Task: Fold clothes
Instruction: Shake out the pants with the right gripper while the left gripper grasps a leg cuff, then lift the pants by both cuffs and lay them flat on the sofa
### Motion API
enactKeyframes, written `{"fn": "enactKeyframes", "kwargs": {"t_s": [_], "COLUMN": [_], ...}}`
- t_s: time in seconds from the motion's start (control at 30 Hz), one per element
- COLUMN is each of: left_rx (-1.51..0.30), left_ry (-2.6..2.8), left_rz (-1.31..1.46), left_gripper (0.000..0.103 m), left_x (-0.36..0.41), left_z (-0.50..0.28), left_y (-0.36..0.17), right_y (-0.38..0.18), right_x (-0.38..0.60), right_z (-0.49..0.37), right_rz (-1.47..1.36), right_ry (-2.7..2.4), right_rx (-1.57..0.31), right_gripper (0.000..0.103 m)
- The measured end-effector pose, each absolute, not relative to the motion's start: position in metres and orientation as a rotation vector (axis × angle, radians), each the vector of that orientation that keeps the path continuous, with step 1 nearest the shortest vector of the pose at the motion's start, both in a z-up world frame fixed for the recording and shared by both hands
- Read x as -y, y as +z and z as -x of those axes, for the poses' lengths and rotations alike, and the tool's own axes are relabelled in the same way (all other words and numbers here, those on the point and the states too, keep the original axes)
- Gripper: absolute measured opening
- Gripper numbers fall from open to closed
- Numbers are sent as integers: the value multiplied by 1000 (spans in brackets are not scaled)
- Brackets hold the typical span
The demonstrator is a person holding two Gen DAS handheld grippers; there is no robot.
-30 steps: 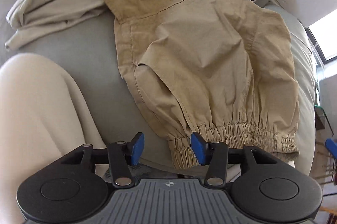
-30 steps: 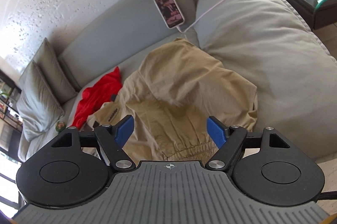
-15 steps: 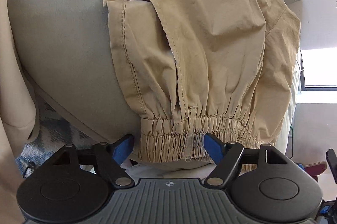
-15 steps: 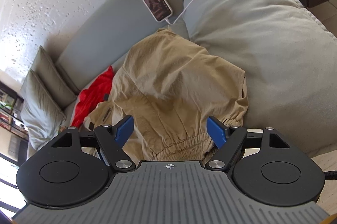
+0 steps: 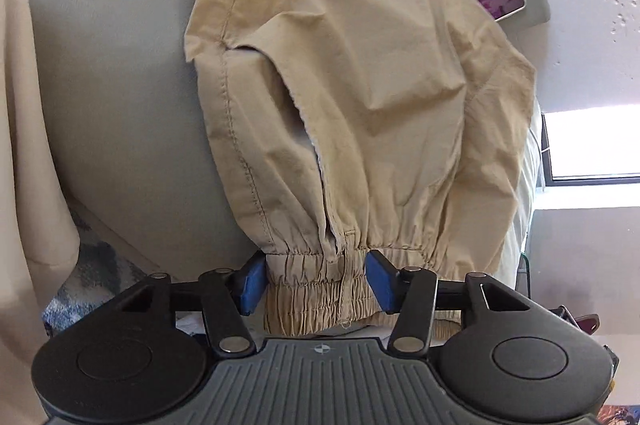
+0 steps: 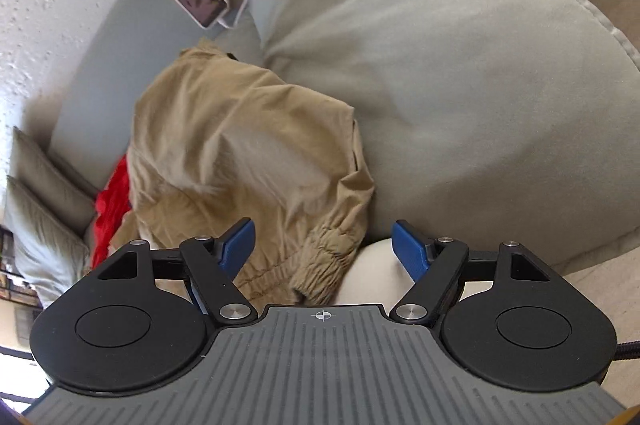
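Left wrist view: the left hand-held gripper (image 5: pixel 315 280) is straddling, jaws parted, the elastic hem (image 5: pixel 316 295) of the tan jacket (image 5: pixel 360 97) lying on the sofa (image 5: pixel 120 65); pinching squarely on the gathered band should give the firmest hold. Right wrist view: the right hand-held gripper (image 6: pixel 323 250) is hanging wide open above the cuff (image 6: pixel 324 263); it should be closing on hem, not loose sleeve.

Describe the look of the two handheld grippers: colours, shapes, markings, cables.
The left gripper and right gripper look alike: a grey ribbed body with a small crosshair mark, two round black discs at the sides, black linkage arms with silver pivot screws, and flat blue finger pads. A dark braided cable leaves the right gripper at the frame edge. No sleeves or hands show.
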State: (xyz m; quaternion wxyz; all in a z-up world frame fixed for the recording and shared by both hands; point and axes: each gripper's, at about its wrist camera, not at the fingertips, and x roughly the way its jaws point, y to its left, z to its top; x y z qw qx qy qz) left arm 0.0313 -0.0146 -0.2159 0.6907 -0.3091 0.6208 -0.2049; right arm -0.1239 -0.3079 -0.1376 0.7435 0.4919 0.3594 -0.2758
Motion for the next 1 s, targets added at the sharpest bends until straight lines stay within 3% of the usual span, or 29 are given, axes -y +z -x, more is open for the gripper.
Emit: {"fn": "enactKeyframes", "kwargs": {"t_s": [0.1,0.2,0.3,0.37,0.47,0.57,0.7,0.77,0.83,0.9,1.0], "left_rx": [-1374,-1354,-1337,-1324,-1287,-1306,-1341,-1345,-1350,-1330,-1224], "left_ry": [-483,-519,-546,-546,-559,-514,-490,-499,-508,-516,-519], "left_rz": [713,713,646,619,594,563,586,615,615,537,371], "left_gripper": [58,53,33,28,28,42,47,49,47,28,21], "left_x": [20,25,27,24,30,37,42,43,43,50,60], "left_z": [-34,-37,-38,-38,-41,-40,-42,-45,-47,-47,-37], "left_y": [-215,-211,-201,-192,-189,-195,-214,-218,-219,-211,-185], "right_y": [-158,-178,-186,-178,-157,-143,-156,-161,-163,-162,-157], "right_x": [320,325,321,315,307,305,310,308,307,306,300], "right_z": [111,102,98,99,107,117,119,116,115,113,112], "right_rz": [-1099,-1151,-1194,-1188,-1169,-1156,-1163,-1162,-1147,-1123,-1085], "right_ry": [-616,-570,-532,-520,-506,-498,-511,-493,-471,-455,-446], "right_rx": [-858,-875,-853,-821,-788,-774,-816,-821,-821,-822,-829], "right_gripper": [60,57,17,16,16,16,17,23,27,30,29]}}
